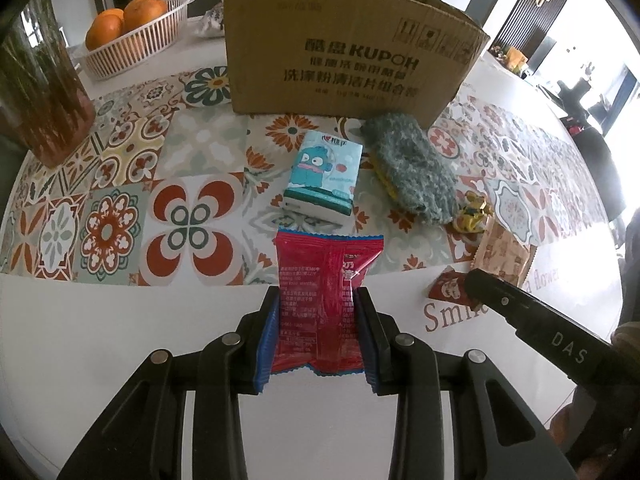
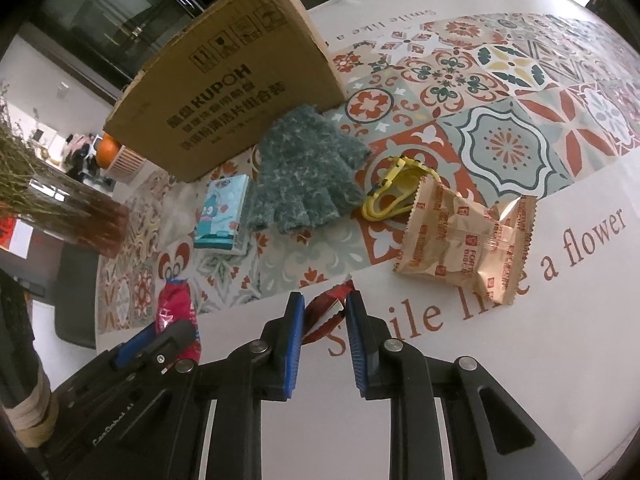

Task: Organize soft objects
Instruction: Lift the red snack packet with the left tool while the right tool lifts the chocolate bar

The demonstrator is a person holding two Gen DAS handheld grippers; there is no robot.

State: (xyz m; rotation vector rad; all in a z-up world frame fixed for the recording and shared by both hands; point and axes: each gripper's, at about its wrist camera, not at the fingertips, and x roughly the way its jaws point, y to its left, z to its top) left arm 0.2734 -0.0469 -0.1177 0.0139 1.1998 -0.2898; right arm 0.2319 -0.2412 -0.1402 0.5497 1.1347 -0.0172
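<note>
My left gripper (image 1: 318, 300) is shut on a red snack packet (image 1: 326, 280), held just above the table's near edge; the packet also shows in the right wrist view (image 2: 176, 312). My right gripper (image 2: 322, 304) has its jaws around a small dark red packet (image 2: 326, 312) lying on the white cloth, the pads close to it on both sides. That small packet shows in the left wrist view (image 1: 450, 290). A blue tissue pack (image 1: 326, 174) (image 2: 222, 210), a fuzzy grey-green glove (image 1: 412, 168) (image 2: 308, 168), a yellow clip (image 2: 390, 192) and a tan biscuit packet (image 2: 464, 240) lie before the cardboard box (image 1: 340, 48) (image 2: 224, 92).
A white basket of oranges (image 1: 132, 32) stands at the back left. A glass vase of dried stems (image 1: 40, 92) (image 2: 76, 216) stands on the left. The patterned tablecloth (image 1: 120, 184) runs under the items.
</note>
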